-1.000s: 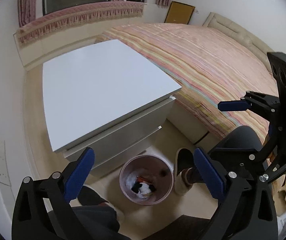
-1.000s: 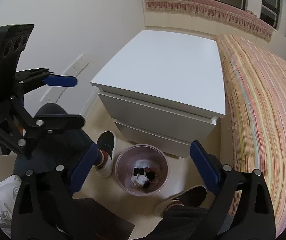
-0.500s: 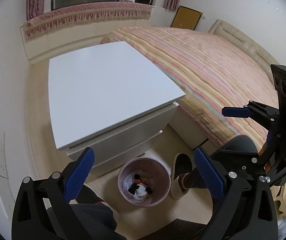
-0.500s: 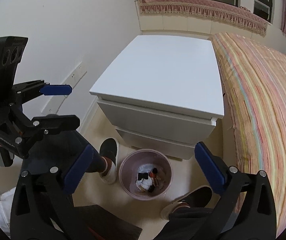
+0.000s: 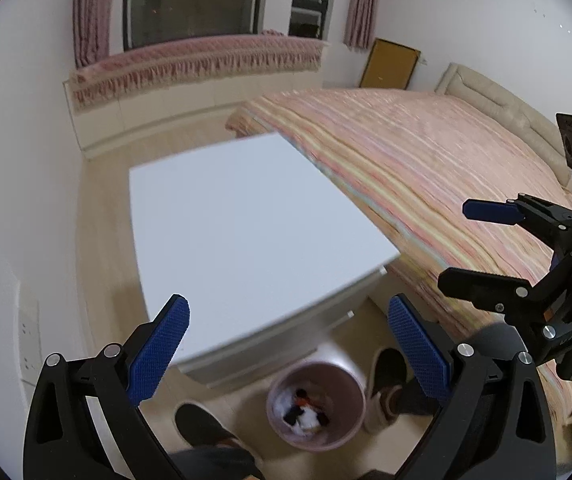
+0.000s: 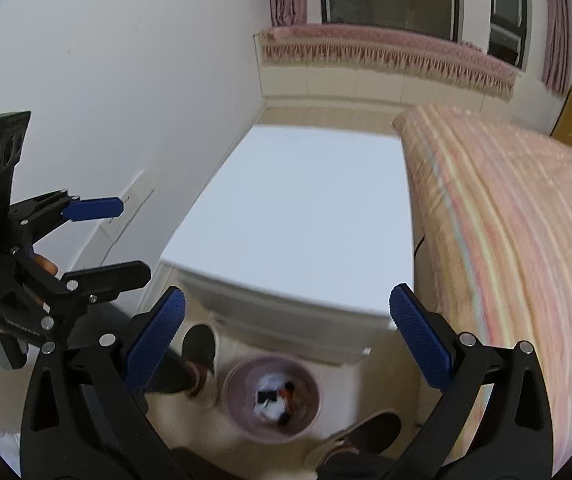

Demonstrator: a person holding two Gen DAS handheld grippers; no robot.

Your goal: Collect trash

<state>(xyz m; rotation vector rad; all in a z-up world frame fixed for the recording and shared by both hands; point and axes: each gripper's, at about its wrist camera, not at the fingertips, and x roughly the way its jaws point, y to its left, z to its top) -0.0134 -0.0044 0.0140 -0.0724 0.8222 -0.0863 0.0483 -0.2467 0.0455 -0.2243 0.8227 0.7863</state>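
Note:
A pink waste bin (image 5: 316, 405) stands on the floor in front of a white nightstand (image 5: 246, 236), with white, black and red trash inside. It also shows in the right wrist view (image 6: 272, 398). My left gripper (image 5: 287, 354) is open and empty, high above the bin. My right gripper (image 6: 287, 344) is open and empty, also high above it. Each gripper shows in the other's view, the right one (image 5: 481, 248) and the left one (image 6: 102, 240), both open.
The nightstand top (image 6: 305, 216) is bare. A bed with a striped pink cover (image 5: 425, 176) lies right of it. A white wall with sockets (image 6: 126, 204) is to the left. The person's shoes (image 5: 202, 424) (image 5: 385, 380) flank the bin.
Both grippers have risen and tilted up, so the bin sits lower and smaller in view and the window shows. Both stay open and empty.

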